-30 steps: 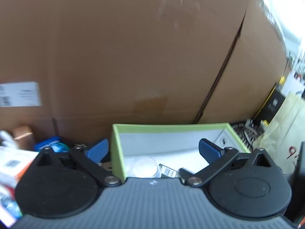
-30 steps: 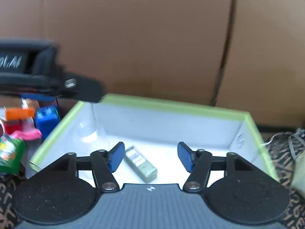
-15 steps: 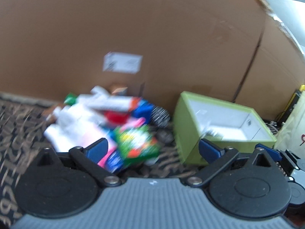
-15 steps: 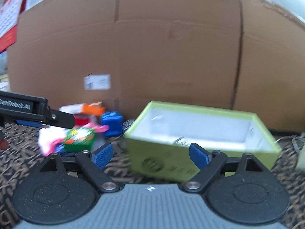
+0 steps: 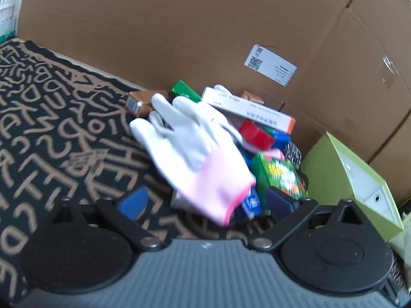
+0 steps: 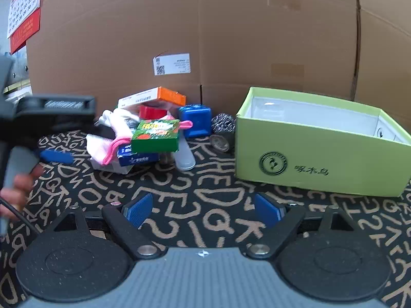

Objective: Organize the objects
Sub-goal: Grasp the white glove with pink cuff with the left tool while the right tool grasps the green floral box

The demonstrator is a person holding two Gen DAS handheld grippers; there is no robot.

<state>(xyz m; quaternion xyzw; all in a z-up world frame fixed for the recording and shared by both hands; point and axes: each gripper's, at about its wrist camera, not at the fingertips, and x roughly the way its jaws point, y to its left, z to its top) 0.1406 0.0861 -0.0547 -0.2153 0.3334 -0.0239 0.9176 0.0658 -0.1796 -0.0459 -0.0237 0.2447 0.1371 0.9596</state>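
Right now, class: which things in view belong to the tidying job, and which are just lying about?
Part of the job:
green box
glove
green packet
blue tub
orange-ended carton
left gripper, closing on nothing

Just lying about:
cardboard wall
patterned mat
calendar

Black gripper (image 6: pixel 203 209) arms, blue pads (image 6: pixel 137 209), ribbed grey body

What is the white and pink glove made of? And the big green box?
The glove looks like soft knitted cloth: it lies limp, with a stretchy pink cuff. The green box looks like stiff cardboard with a matte printed skin: flat walls, sharp folded corners, white inside.
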